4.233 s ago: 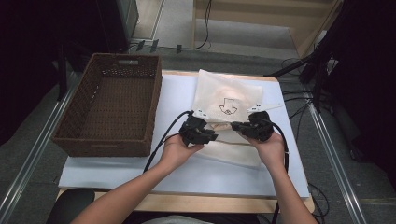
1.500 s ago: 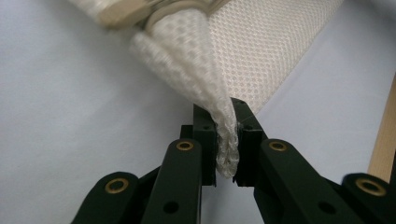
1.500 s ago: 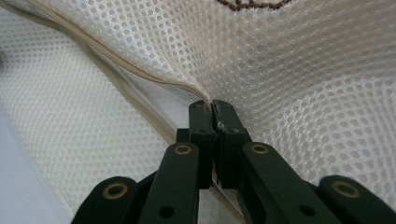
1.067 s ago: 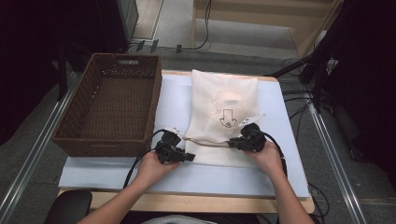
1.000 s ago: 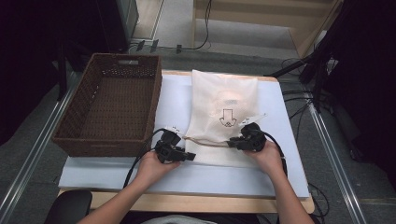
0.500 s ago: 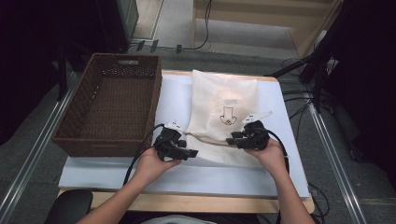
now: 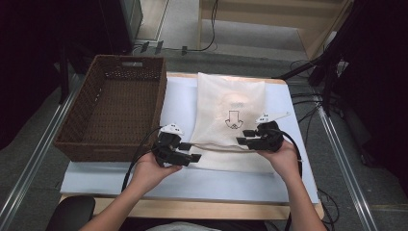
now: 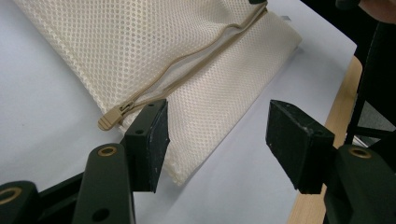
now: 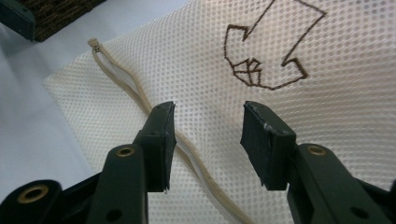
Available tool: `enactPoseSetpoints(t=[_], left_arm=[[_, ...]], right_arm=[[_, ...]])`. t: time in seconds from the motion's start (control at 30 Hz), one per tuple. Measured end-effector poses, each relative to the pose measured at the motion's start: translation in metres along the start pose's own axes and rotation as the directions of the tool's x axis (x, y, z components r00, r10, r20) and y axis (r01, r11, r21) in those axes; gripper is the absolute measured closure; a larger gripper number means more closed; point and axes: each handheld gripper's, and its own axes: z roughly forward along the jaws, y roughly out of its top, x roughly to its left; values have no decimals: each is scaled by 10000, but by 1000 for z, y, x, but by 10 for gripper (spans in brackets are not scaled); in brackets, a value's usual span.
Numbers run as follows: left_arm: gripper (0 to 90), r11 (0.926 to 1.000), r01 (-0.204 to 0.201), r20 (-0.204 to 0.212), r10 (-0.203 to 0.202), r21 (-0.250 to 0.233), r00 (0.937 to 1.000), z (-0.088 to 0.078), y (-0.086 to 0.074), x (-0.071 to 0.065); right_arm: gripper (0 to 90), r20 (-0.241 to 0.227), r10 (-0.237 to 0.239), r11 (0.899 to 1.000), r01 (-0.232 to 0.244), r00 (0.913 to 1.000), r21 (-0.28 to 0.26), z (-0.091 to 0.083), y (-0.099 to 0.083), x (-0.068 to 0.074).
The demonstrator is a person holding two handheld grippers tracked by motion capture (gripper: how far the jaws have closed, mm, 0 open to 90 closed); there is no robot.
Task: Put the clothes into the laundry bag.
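Mesh bag (image 7: pixel 231 120): cream, fine netting, lying flat on the pale blue-white table cover (image 7: pixel 178 103), long axis running away from you, to the right of the wicker basket (image 7: pixel 113 113). A brown outline arrow (image 7: pixel 233 119) is stitched at its middle; in the right gripper view the same arrow (image 9: pixel 266 51) sits above the jaws.

Zipper (image 7: pixel 216 147): a tan line across the near end of the bag, slightly parted. In the left gripper view the zipper (image 8: pixel 196 65) runs diagonally, with its tan pull tab (image 8: pixel 108 120) lying just past the bag's edge on the cover, close by the tip of one jaw but not touching it as far as you can see. In the right gripper view the zipper (image 9: pixel 140 98) passes under the left-hand jaw (whether it touches the pad, you cannot tell).

Your left gripper (image 7: pixel 186 155): at the bag's near left corner, jaws standing apart after just opening, nothing pinched; the bag corner (image 8: pixel 187 163) lies below the gap.

Your right gripper (image 7: pixel 246 137): over the bag's near right part, jaws also spread after just opening wider, with bare mesh showing between the pads and nothing clamped.

Outward: the basket is dark brown, empty inside, and stands at the left edge of the table. A wooden table edge (image 7: pixel 192 209) shows along the near side. Black cables (image 7: pixel 308 101) lie on the floor to the right.
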Motion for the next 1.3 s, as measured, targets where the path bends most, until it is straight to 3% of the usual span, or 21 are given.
enactPoseSetpoints(t=[0.1,0.17,0.3,0.4,0.8,0.97,1.3], left_arm=[[398,10000,-35,-42,35,-70,10000,-1,0,2],[391,9998,-42,-54,41,-217,10000,-2,0,3],[385,9995,-109,-165,104,-304,9998,-2,0,5],[377,9993,-88,-99,85,-351,9999,-1,-1,7],[338,9987,-60,106,66,-514,9999,-2,-2,11],[334,9982,108,200,-96,-596,9998,-1,-4,12],[323,9984,-95,52,98,-551,9999,2,-5,12]], right_arm=[[526,520,203,9998,-200,9984,-59,-7,2,-2],[516,579,454,9987,-440,9973,-256,-14,2,-6],[502,845,477,9971,-424,9953,-635,-23,-1,-13],[458,857,624,9943,-545,9944,-915,-25,-5,-20],[390,1168,1342,9861,-1210,9840,-1137,-25,-17,-41],[387,1178,1285,9869,-1153,9847,-1127,-24,-17,-42],[382,1155,1247,9880,-1126,9855,-1061,-21,-17,-41]])
